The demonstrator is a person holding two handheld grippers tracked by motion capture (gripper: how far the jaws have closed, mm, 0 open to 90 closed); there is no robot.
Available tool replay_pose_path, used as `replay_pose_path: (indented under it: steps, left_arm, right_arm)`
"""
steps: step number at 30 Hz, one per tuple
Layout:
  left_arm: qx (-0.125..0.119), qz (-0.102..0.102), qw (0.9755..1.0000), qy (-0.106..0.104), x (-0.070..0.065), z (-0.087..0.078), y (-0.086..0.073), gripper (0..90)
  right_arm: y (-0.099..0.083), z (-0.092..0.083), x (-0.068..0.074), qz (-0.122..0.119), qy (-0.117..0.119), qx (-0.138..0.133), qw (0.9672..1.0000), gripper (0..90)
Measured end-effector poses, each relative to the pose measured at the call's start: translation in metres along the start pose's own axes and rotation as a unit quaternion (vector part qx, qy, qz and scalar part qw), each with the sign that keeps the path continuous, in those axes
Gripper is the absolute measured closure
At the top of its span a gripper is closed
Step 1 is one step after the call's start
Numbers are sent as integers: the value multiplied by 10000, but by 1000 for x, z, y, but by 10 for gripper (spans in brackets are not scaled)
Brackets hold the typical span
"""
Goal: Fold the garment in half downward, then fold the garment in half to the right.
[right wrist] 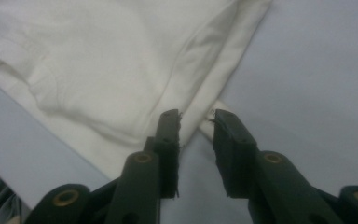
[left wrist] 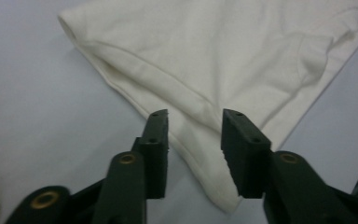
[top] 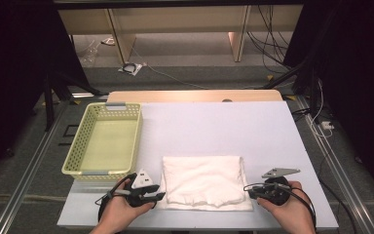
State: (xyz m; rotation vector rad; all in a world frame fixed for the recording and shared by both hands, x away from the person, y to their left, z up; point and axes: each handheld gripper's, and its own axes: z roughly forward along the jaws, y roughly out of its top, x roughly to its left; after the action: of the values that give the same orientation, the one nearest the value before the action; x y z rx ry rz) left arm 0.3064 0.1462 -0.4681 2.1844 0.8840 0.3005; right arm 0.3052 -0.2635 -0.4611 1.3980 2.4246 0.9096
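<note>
We see the white surface carrying a yellow basket at far left and a folded white cloth near the front edge. The left gripper sits at the cloth's left corner and the right gripper at its right corner, both with jaws apart, clamping nothing.

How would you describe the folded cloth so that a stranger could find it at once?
Start at the white table. Along its near edge, between the left gripper and the right gripper, lies the folded white cloth. It is soft and creased, unlike the rigid yellow basket behind it.
</note>
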Motion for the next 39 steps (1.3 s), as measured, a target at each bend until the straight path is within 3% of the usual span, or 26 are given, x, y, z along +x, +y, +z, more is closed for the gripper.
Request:
replay_pose_path:
  steps: [5, 12, 20, 31, 39]
  left_arm:
    - [-118, -181, 9998, -8, 0, 1, 1, 389]
    - [-59, -280, 9996, -27, 2, 5, -2, 341]
    - [3, -259, 9997, 25, -1, 8, -2, 339]
    - [113, -660, 9977, 72, -1, 14, 1, 349]
    - [131, -778, 9968, 111, -5, 21, 8, 356]
  right_arm:
    - [4, 5, 0, -127, -137, -683, 9975, 601]
    - [9, 8, -1, -281, -252, -1254, 9914, 503]
    - [6, 6, -4, -219, -369, -1325, 9903, 473]
    - [6, 6, -3, -166, -477, -1370, 9893, 419]
    - [5, 6, -2, -201, -465, -1359, 9894, 416]
